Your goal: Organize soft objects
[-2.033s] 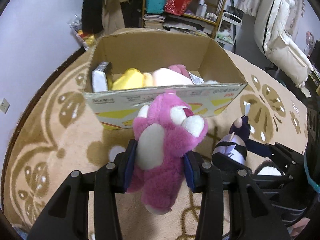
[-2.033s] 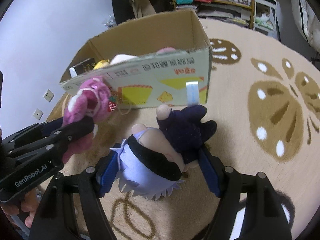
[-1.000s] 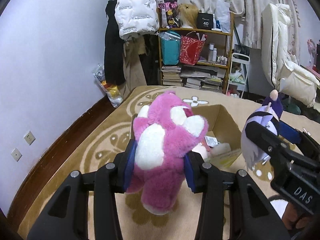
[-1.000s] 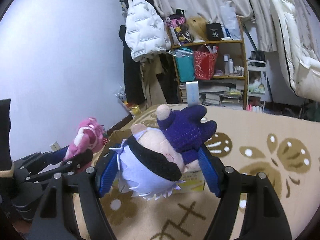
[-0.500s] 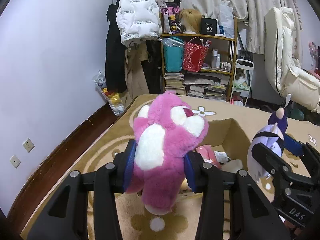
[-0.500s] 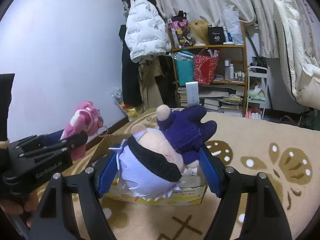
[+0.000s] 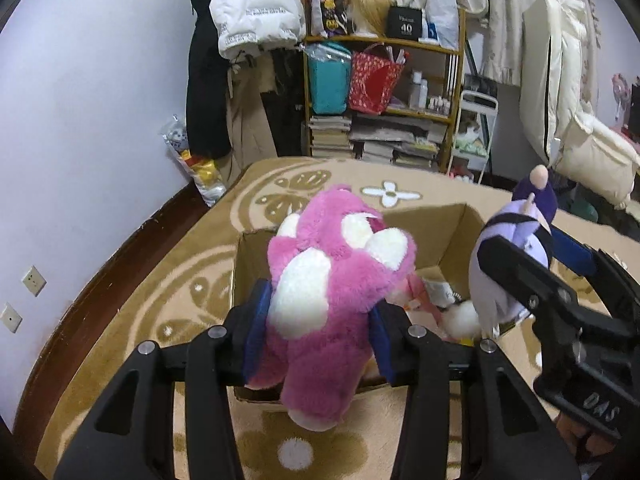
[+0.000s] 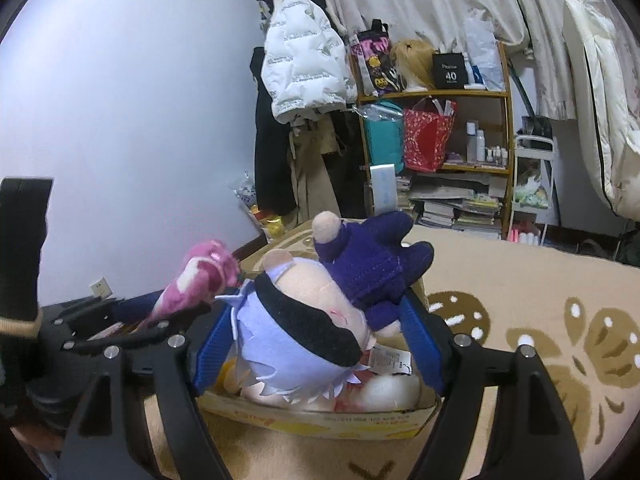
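My left gripper [image 7: 316,332] is shut on a pink plush bear [image 7: 328,292] with white patches, held above the near edge of an open cardboard box [image 7: 436,232]. My right gripper [image 8: 320,344] is shut on a doll [image 8: 304,328] with lavender hair and a dark purple outfit, also over the box [image 8: 320,420]. The doll [image 7: 508,248] shows at the right of the left wrist view, and the bear [image 8: 204,276] at the left of the right wrist view. Other soft toys [image 7: 448,312] lie inside the box.
The box stands on a tan carpet [image 7: 180,280] with brown flower patterns. A shelf [image 7: 384,96] with bags, books and bottles stands at the back beside hanging coats [image 7: 248,16]. White bedding [image 7: 572,100] is stacked at the right. A purple wall [image 7: 88,112] is at the left.
Both grippers rose from floor level beside the box and now tip down over it, so the box opening and the toys inside it have come closer beneath the held toys.
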Tool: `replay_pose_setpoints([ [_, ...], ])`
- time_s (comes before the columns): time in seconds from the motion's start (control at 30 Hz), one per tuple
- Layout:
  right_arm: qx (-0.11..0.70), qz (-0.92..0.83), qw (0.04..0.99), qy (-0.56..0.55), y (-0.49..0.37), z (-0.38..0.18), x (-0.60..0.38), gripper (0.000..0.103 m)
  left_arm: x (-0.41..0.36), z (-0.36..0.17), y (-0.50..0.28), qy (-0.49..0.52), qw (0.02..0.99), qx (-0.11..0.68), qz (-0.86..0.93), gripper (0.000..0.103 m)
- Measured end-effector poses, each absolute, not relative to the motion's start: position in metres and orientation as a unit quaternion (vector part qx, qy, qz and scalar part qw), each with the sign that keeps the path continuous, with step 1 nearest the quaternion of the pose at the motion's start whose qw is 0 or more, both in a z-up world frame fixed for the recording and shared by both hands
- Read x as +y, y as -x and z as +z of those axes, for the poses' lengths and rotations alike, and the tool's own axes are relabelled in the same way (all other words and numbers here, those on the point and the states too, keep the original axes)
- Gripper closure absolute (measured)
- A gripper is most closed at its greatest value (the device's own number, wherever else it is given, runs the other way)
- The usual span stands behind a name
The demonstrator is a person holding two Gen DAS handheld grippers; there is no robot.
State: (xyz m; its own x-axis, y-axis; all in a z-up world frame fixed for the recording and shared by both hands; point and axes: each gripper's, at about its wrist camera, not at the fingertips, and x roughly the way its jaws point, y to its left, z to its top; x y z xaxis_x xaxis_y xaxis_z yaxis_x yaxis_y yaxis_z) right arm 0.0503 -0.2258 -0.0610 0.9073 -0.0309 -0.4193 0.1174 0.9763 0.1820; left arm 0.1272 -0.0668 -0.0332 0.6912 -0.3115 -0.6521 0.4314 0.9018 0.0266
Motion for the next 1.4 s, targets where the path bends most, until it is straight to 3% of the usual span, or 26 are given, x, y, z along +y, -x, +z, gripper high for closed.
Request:
replay_pose_setpoints([
  [0.2,0.247,-0.035,0.962,-0.116,-0.062,-0.079,-0.235,0.018,-0.064,-0.039,-0.137,-0.076,0.914,0.349,-0.191,0.058],
  [0.3,0.257,-0.031,0.958,-0.12,-0.064,-0.084,-0.237,0.016,-0.057,-0.039,-0.138,-0.067,0.92,0.343,-0.178,0.041],
  [0.43,0.264,-0.03,0.958,-0.105,-0.064,-0.086,-0.235,0.014,-0.048,-0.037,-0.141,-0.063,0.924,0.34,-0.161,0.031],
  [0.5,0.268,-0.03,0.957,-0.107,-0.063,-0.087,-0.234,0.01,-0.044,-0.034,-0.141,-0.062,0.926,0.338,-0.157,0.018],
  [0.7,0.283,-0.025,0.951,-0.121,-0.062,-0.084,-0.237,0.0,-0.033,-0.024,-0.136,-0.074,0.931,0.323,-0.154,0.001],
  [1.4,0.274,-0.062,0.949,-0.142,-0.014,-0.07,-0.232,0.0,-0.007,0.011,-0.078,-0.08,0.943,0.292,-0.139,0.0],
])
